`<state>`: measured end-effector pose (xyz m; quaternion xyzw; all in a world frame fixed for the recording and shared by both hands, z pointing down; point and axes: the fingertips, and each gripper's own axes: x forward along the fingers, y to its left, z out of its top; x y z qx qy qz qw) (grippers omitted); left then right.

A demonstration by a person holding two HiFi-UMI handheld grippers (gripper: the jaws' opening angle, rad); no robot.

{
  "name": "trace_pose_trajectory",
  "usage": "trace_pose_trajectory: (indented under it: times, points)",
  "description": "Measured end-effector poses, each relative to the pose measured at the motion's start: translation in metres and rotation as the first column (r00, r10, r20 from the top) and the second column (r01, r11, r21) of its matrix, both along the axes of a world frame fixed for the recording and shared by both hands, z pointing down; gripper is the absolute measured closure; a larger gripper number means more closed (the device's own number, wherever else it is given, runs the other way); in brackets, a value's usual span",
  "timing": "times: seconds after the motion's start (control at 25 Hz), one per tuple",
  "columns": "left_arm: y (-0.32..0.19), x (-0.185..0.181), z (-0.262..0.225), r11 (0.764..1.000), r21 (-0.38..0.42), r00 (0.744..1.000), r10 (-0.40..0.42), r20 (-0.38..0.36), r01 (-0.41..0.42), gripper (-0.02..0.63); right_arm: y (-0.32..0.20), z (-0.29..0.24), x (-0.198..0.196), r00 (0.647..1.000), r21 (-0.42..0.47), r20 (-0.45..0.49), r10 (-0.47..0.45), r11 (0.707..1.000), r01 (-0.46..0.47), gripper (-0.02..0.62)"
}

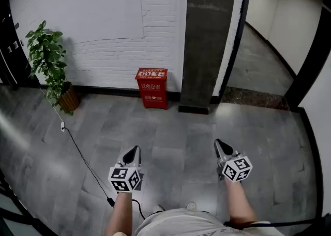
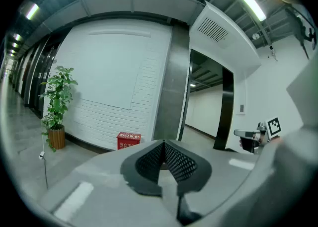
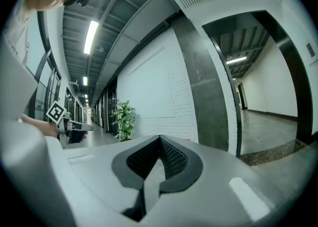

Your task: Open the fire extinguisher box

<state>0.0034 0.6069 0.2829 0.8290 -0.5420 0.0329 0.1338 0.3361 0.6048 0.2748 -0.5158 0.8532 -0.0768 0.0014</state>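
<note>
Checking in from the remote seat. The fire extinguisher box (image 1: 151,88) is a small upright red cabinet with pale lettering on its front and a printed strip along its top. It looks closed to me. It stands on the grey floor against the white brick wall (image 1: 103,18), just left of the dark pillar (image 1: 207,38) and well ahead of both claws.

Quick count: one box, one potted plant (image 1: 49,59), one pillar, one black cable (image 1: 77,150) and two grippers.

The left gripper (image 1: 135,148) has its jaws pressed together at the tips, nothing between them. Same story for the right gripper (image 1: 218,143): closed and empty.

Only the head view gives me the cable trailing across the tiles and the person's forearms behind the marker cubes. The left gripper view catches the box low down and face-on, with the plant off to its left. In the right gripper view I get the plant and a long corridor with ceiling strip lights, but I can't really make the box out behind the jaws.
</note>
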Motion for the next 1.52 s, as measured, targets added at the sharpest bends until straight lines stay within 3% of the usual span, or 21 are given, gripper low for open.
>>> trace_pose_trajectory:
  times: [0.52, 0.76, 1.04, 1.24, 1.52]
  points:
    - [-0.018, -0.089, 0.018, 1.000, -0.006, 1.000, -0.002, -0.017, 0.002, 0.601, -0.027, 0.010, -0.100, 0.999, -0.018, -0.035, -0.031, 0.999, 0.031, 0.589]
    - [-0.041, -0.105, 0.033, 0.999, -0.034, 1.000, -0.005, -0.029, 0.004, 0.603, -0.058, 0.024, -0.119, 0.998, -0.058, -0.041, -0.045, 0.997, 0.043, 0.589]
    - [-0.111, -0.136, 0.043, 0.997, -0.055, 0.999, -0.049, -0.008, 0.049, 0.601, -0.156, 0.034, -0.155, 0.995, -0.057, -0.019, -0.099, 0.994, 0.098, 0.589]
    - [-0.202, -0.151, 0.041, 0.995, -0.052, 0.996, -0.085, 0.023, 0.086, 0.601, -0.251, 0.045, -0.168, 0.991, -0.066, -0.004, -0.131, 0.989, 0.131, 0.589]
    - [-0.340, -0.139, 0.016, 0.993, -0.038, 0.992, -0.111, 0.053, 0.113, 0.601, -0.388, 0.041, -0.167, 0.984, -0.086, 0.013, -0.179, 0.980, 0.180, 0.589]
